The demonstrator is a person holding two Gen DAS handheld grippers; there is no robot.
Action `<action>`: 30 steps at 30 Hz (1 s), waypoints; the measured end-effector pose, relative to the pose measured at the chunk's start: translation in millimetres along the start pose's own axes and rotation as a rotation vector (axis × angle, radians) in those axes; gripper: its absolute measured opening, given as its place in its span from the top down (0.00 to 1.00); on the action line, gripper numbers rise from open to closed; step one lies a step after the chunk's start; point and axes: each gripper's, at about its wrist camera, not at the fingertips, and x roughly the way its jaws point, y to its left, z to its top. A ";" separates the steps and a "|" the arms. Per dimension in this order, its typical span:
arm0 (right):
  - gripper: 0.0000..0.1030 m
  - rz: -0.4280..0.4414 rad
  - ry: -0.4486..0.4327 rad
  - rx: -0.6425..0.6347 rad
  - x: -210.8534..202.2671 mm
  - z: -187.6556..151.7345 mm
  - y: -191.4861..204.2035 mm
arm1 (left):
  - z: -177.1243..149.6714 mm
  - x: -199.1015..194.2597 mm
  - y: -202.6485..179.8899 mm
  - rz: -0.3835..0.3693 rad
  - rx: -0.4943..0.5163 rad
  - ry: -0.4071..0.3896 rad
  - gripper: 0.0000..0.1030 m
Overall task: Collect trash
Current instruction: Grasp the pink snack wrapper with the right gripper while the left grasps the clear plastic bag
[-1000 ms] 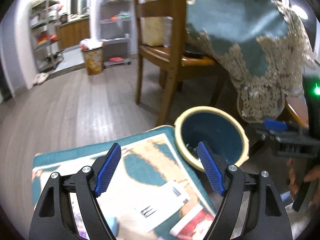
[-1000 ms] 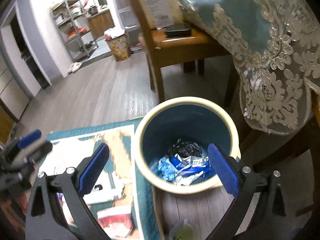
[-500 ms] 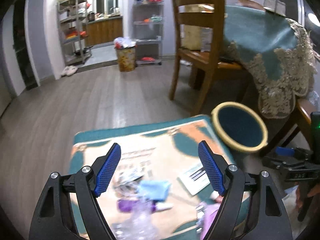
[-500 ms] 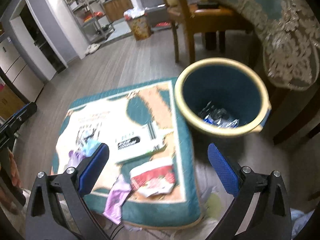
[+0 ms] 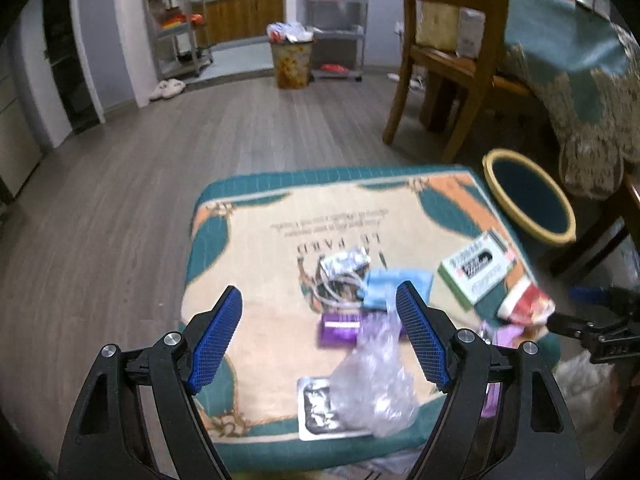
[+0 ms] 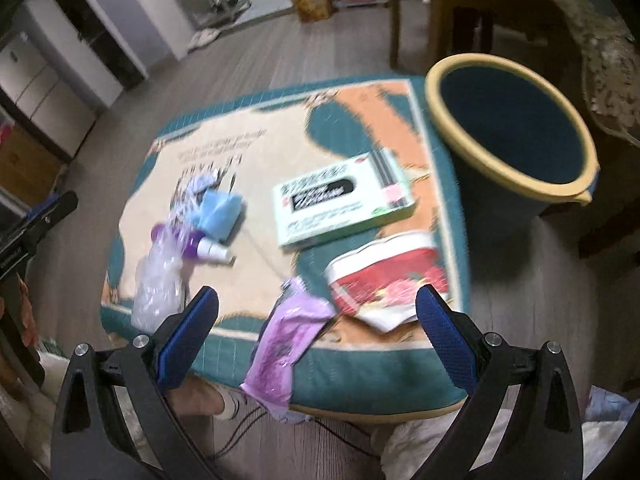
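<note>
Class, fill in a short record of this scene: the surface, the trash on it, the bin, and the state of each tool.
surface: printed cushion on a wood floor
trash: green box, red wrapper, pink wrapper, clear plastic, blue tissue, purple bottle
bin: blue bin, beside the cushion
left tool: open, empty
right tool: open, empty

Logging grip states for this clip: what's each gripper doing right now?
Left gripper: open, holding nothing.
Right gripper: open, holding nothing.
</note>
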 end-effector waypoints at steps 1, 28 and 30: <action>0.06 0.017 0.004 -0.014 1.5 -1.7 6.1 | -2.8 2.6 -0.3 -0.002 0.008 0.010 0.23; 0.93 0.038 0.016 -0.139 22.5 -2.7 37.9 | -28.3 53.0 -45.8 -0.098 0.097 0.175 0.73; 0.93 0.048 -0.012 -0.131 13.3 5.7 38.2 | -21.0 42.3 -47.7 -0.097 0.099 0.137 0.73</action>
